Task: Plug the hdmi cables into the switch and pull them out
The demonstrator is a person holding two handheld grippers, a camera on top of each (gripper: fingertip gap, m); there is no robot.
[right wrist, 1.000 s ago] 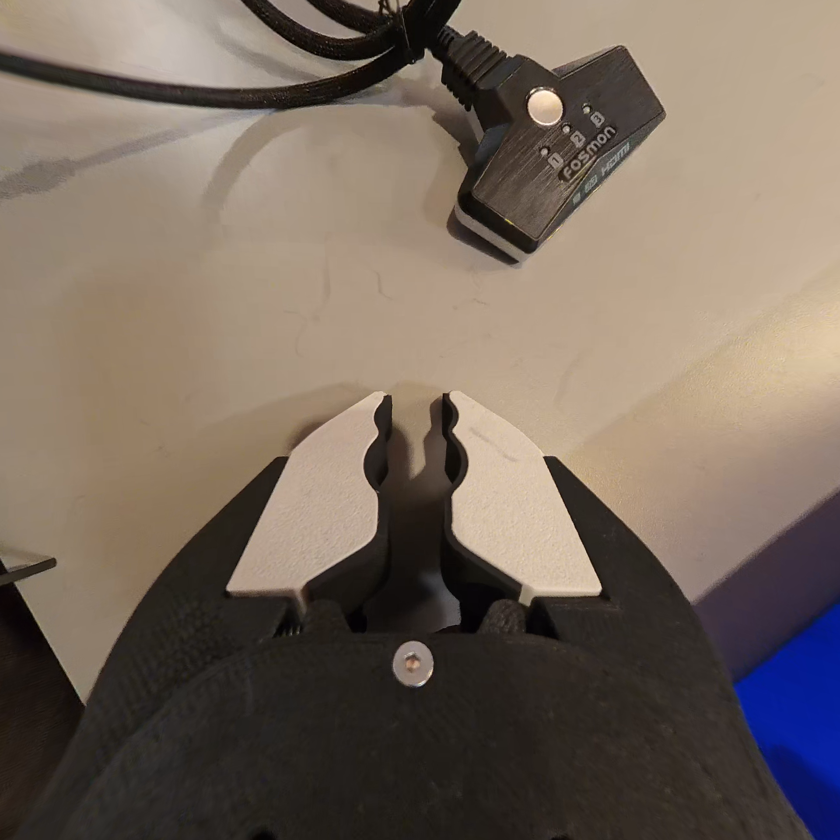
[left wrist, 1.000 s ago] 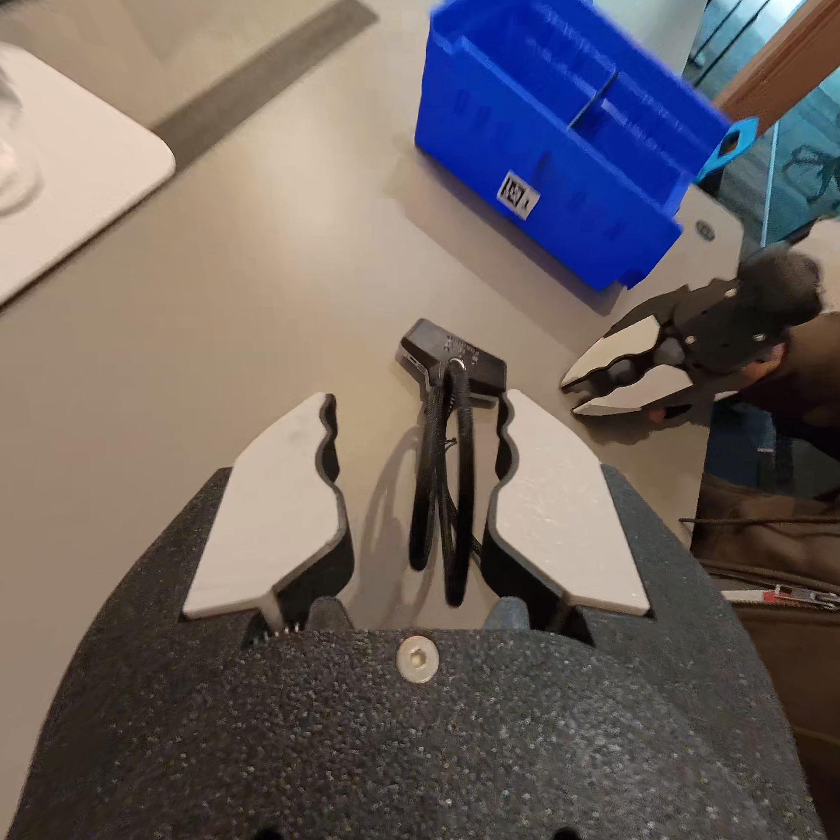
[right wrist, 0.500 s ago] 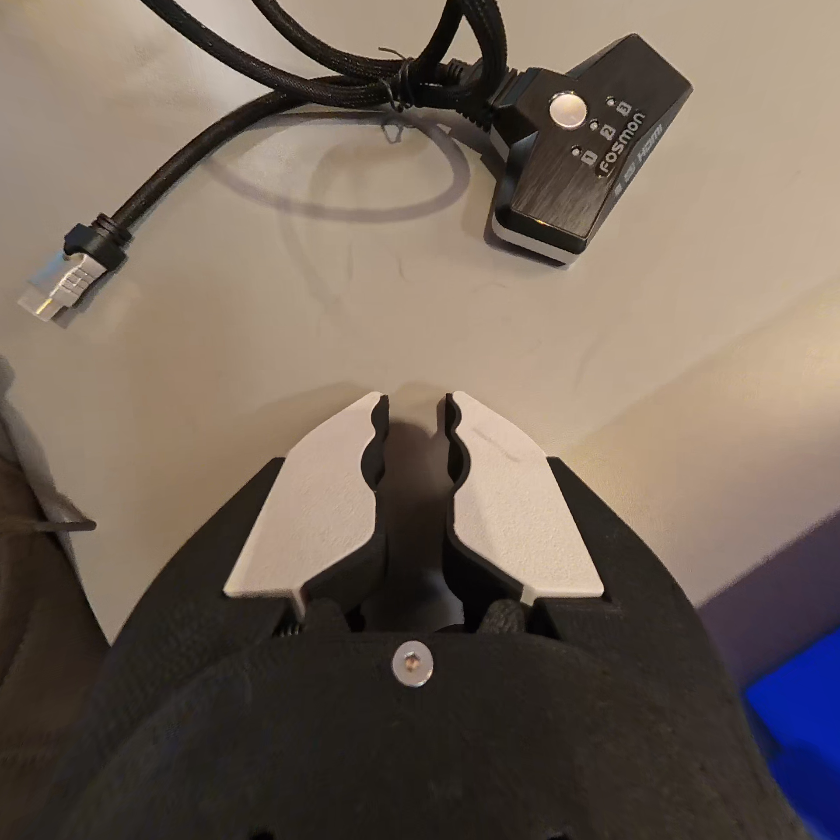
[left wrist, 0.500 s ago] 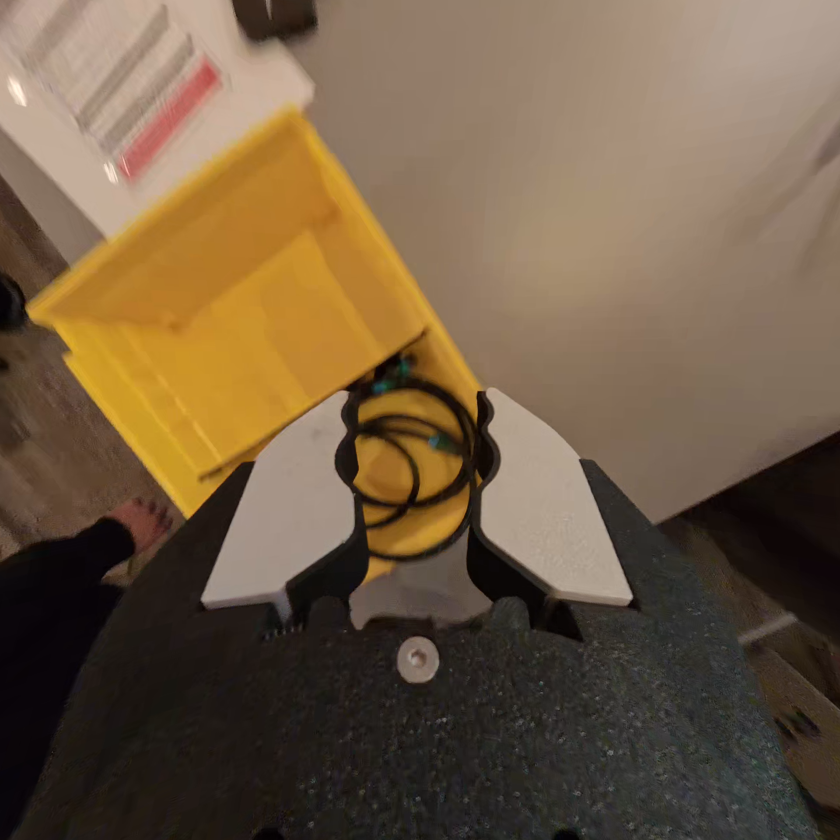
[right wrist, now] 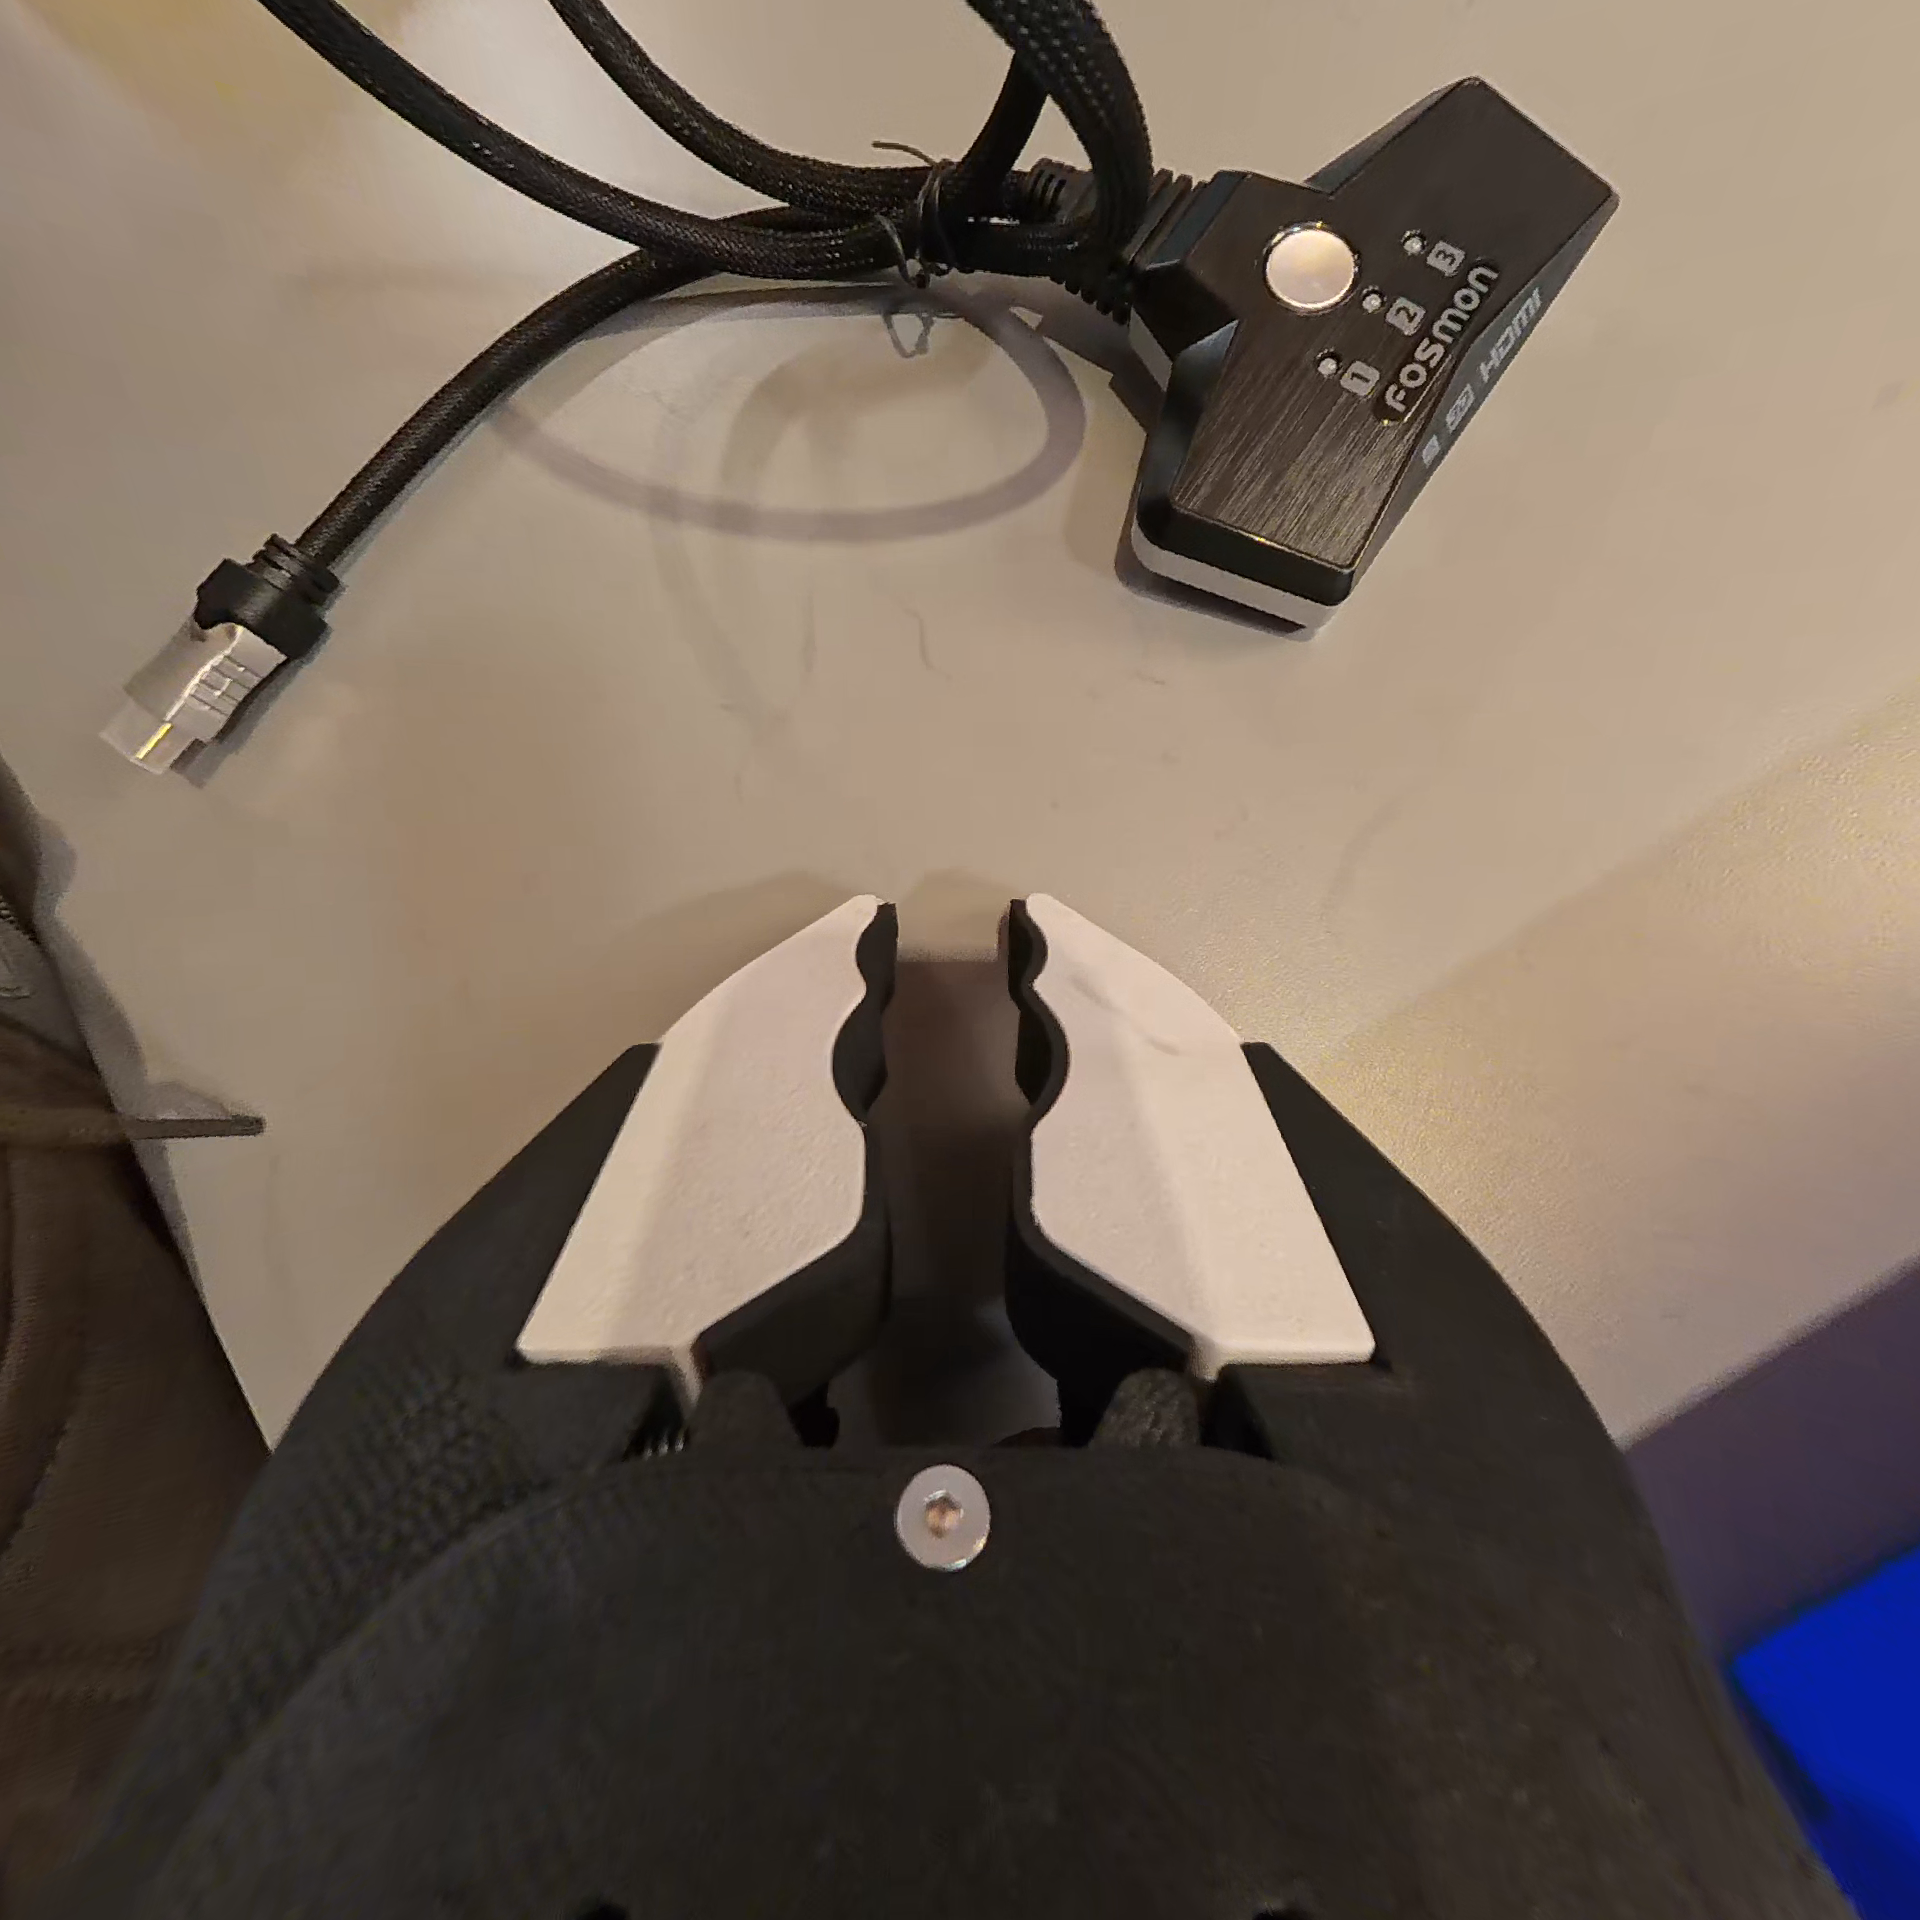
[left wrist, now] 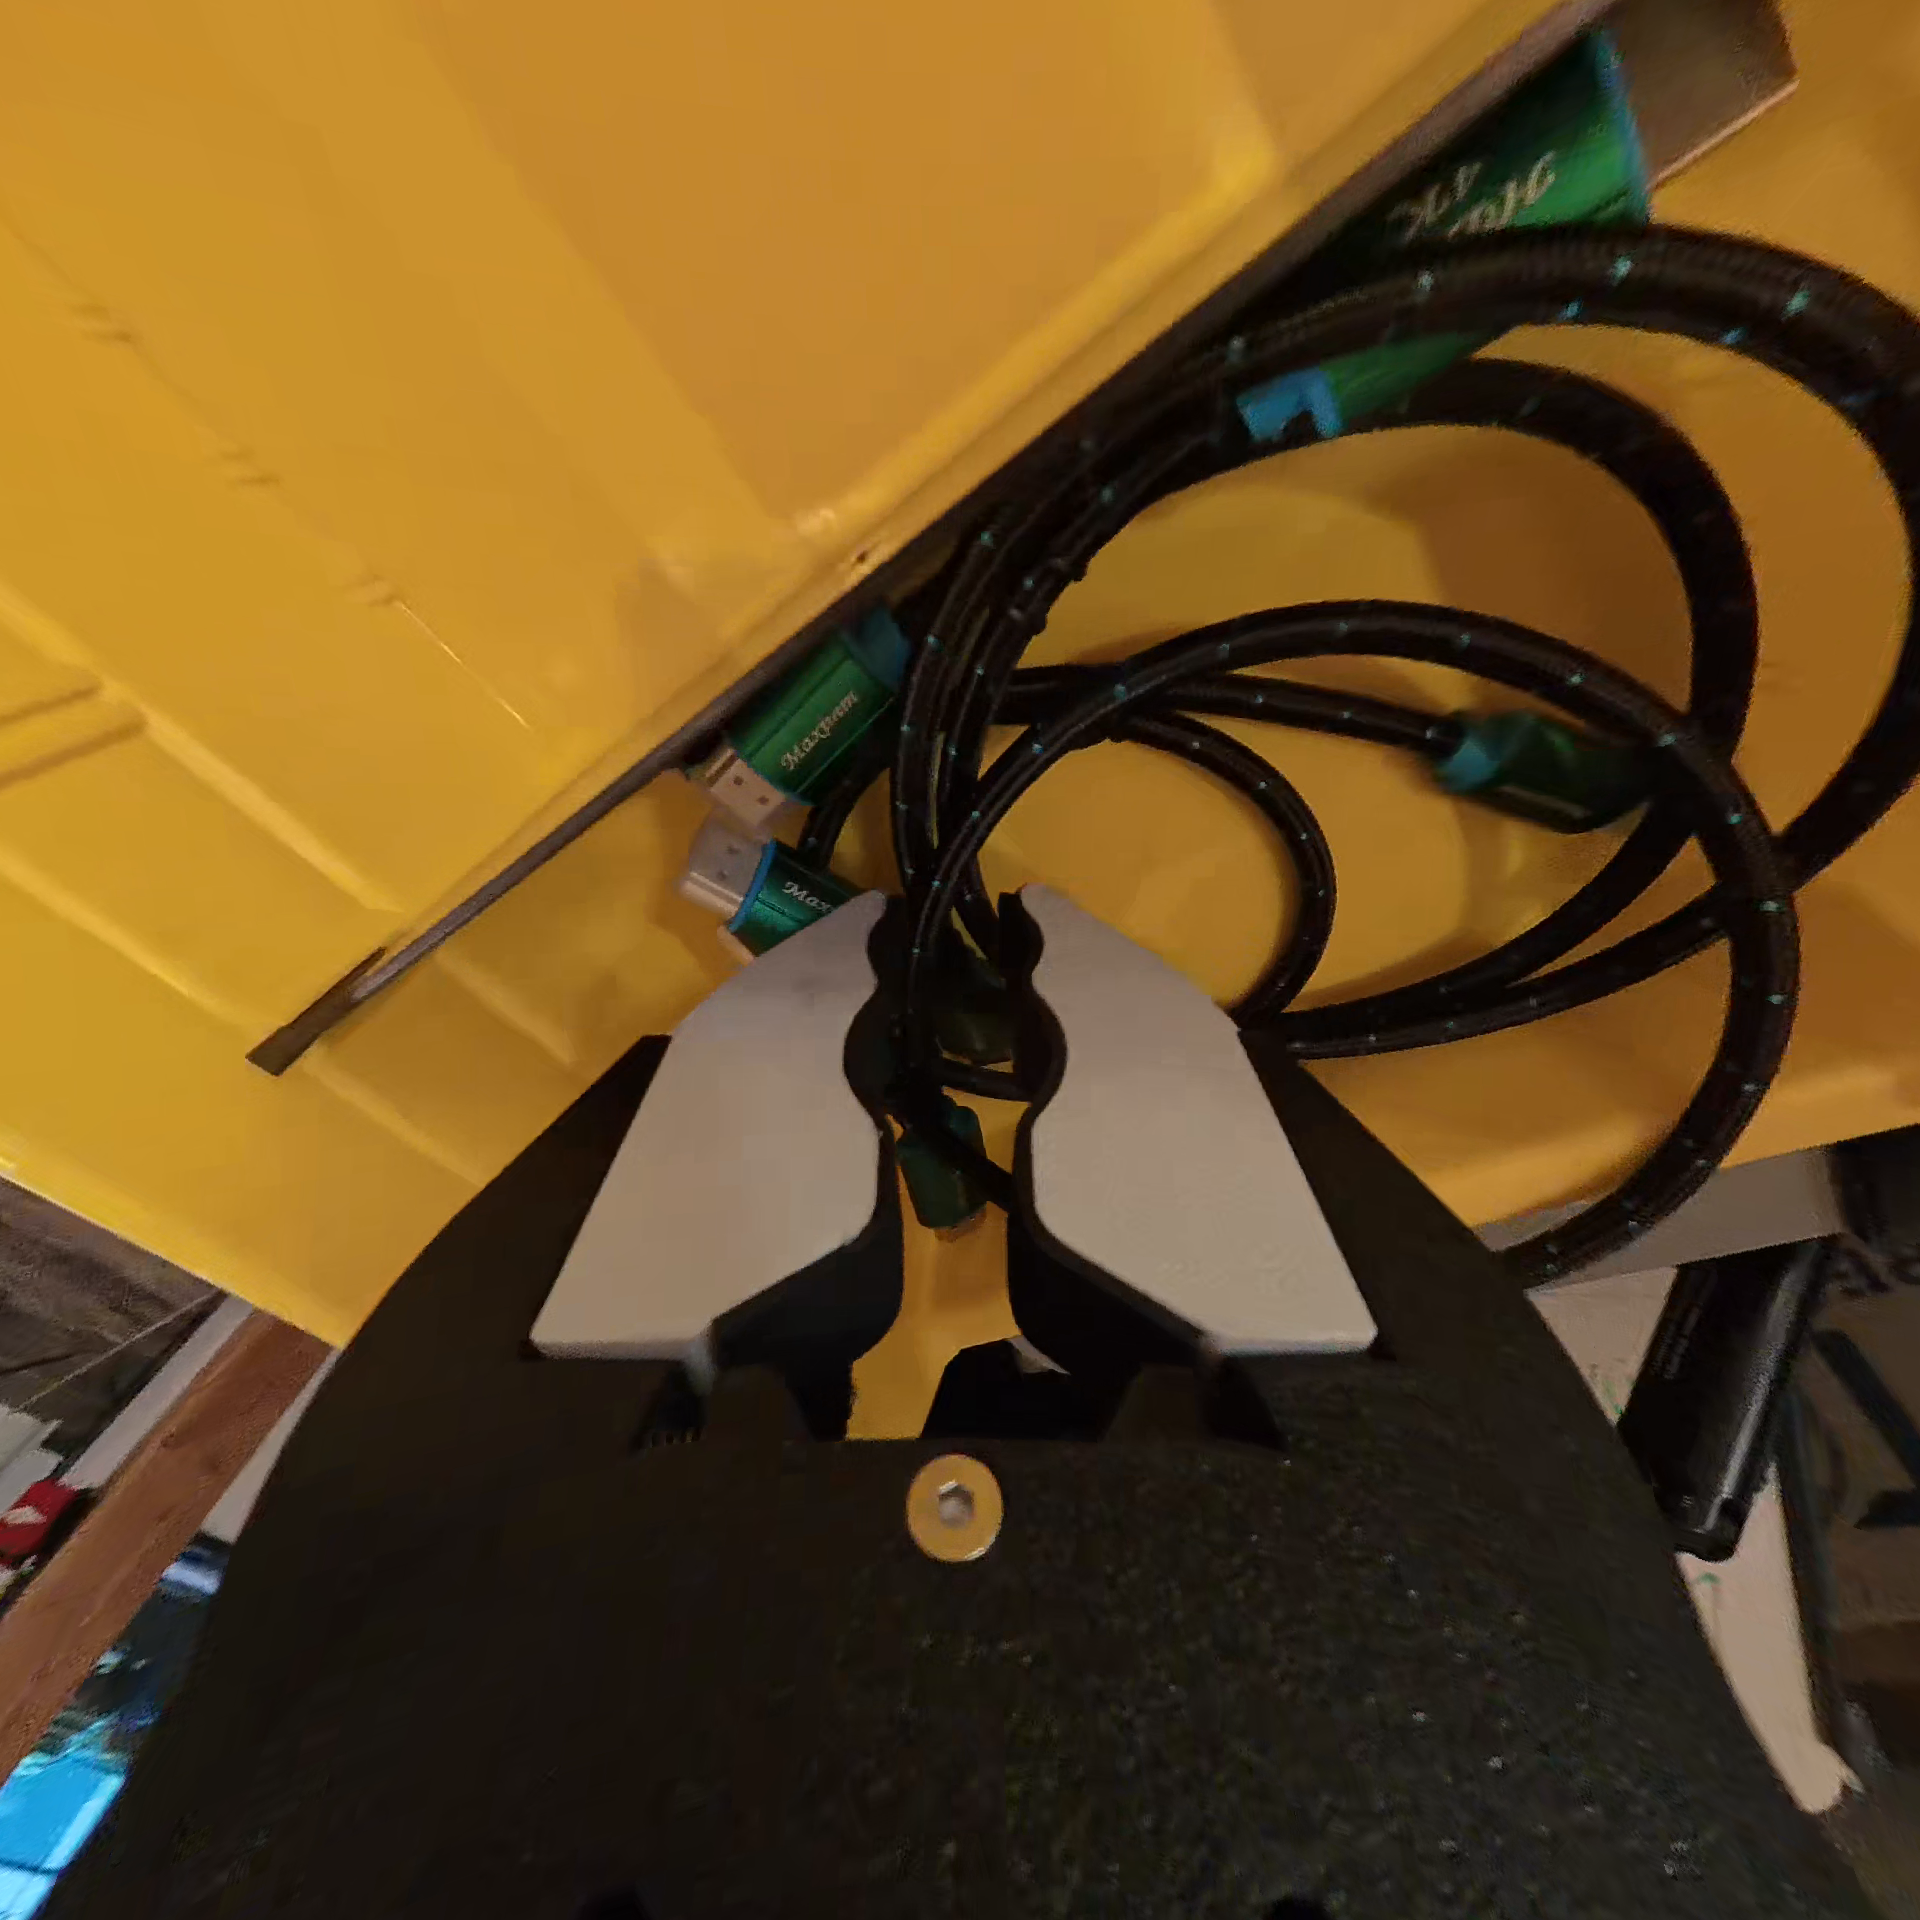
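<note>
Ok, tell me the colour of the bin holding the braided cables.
Yellow bin; left wrist view.

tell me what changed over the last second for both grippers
The left gripper swung away from the black switch box's cable on the table, over to the yellow bin, and its jaws narrowed around the coiled braided cables there; a firm grasp isn't plain. The right gripper drifted slightly, bringing the cable's silver plug into view; it stays open and empty short of the switch box.

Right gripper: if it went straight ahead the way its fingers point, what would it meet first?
Probably the bare beige tabletop: the open, empty right gripper points between the silver-tipped plug and the black switch box. Depth unclear.
</note>
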